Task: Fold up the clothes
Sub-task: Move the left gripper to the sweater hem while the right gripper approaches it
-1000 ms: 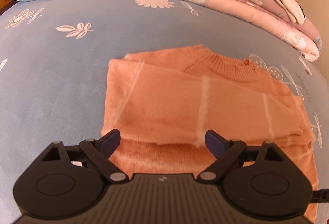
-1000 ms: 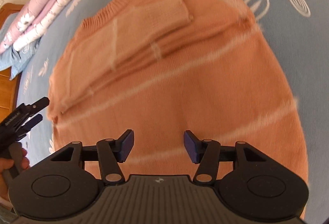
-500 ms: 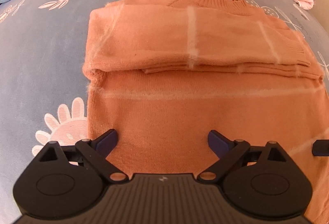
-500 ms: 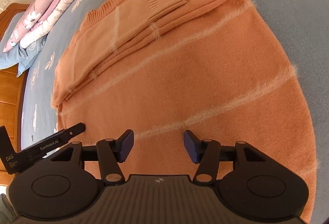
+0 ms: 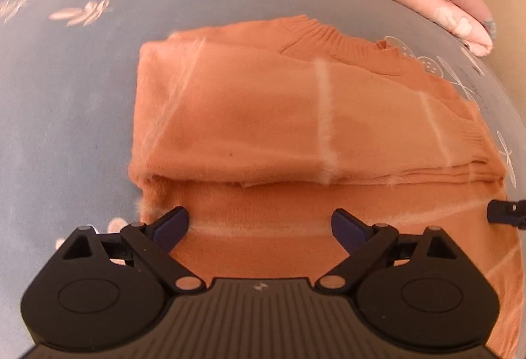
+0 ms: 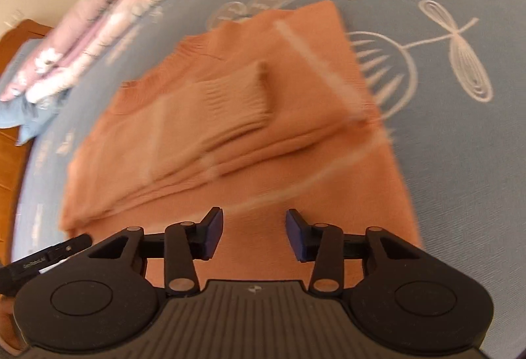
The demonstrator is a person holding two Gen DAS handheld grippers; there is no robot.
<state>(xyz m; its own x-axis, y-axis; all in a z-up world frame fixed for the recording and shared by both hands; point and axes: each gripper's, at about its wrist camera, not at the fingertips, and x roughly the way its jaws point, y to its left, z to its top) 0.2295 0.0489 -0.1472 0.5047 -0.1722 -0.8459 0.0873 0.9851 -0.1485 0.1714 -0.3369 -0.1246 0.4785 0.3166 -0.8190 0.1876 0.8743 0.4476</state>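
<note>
Right claw (image 6: pixel 253 233) jaws closing, narrower than half a second ago, nothing pinched between them; view now motion-blurred. Left claw (image 5: pixel 259 227) lowered toward orange sweater (image 5: pixel 263 128).

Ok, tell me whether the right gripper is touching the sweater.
Cannot tell. In the right wrist view the right gripper has its jaws closing, with orange sweater seen between the pads, but the blur hides whether the pads press the knit or hang just above it.

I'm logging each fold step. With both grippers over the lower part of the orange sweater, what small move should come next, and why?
Probably lower both grippers onto the hem and pinch it. The sweater already has its sleeves folded across the chest, and its lower half lies flat. The left gripper is wide open; the right gripper's jaws are closing above the fabric without gripping it.
</note>
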